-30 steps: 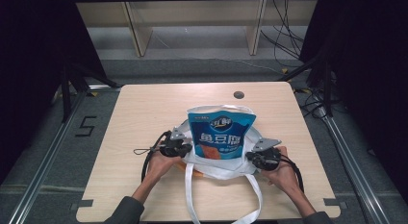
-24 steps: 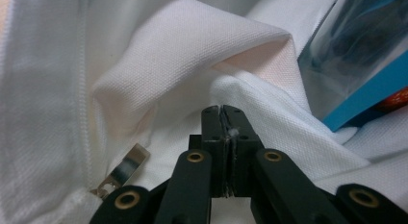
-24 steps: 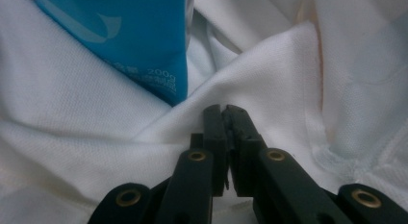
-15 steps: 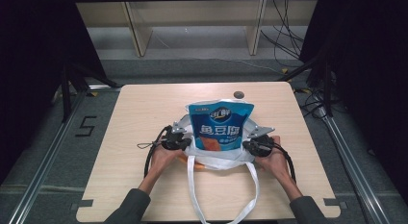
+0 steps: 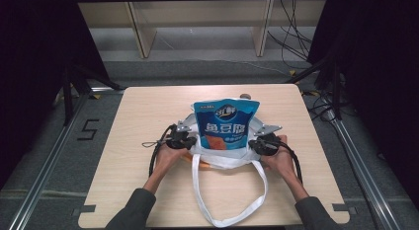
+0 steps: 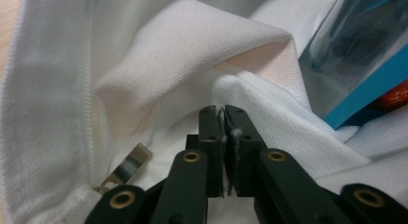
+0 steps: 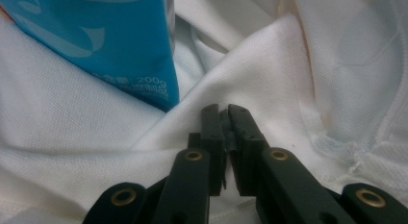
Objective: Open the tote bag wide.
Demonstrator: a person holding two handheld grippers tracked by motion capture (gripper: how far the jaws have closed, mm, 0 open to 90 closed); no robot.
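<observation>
A white cloth bag (image 5: pixel 222 160) lies on the wooden table (image 5: pixel 148 106) with a blue snack pouch (image 5: pixel 226 124) standing up in it. My left gripper (image 5: pixel 190 141) is at the bag's left side and my right gripper (image 5: pixel 254 143) at its right side. In the left gripper view the jaws (image 6: pixel 222 108) are pinched on a fold of the bag (image 6: pixel 192 51), beside the pouch (image 6: pixel 356 65). In the right gripper view the jaws (image 7: pixel 223 107) pinch a ridge of the bag (image 7: pixel 72 137) below the pouch (image 7: pixel 96 41). Both pairs of jaws have just eased open slightly, with cloth still between them.
The bag's long white handles (image 5: pixel 227 220) trail in a loop toward the table's near edge. A small dark round thing (image 5: pixel 244 96) lies just behind the pouch. A shiny metal tag (image 6: pixel 126 166) shows on the cloth beside my left jaws. Shelving and cables stand beyond the table.
Both hands have pushed the bag and pouch a little away from the person, and the right hand has come inward.
</observation>
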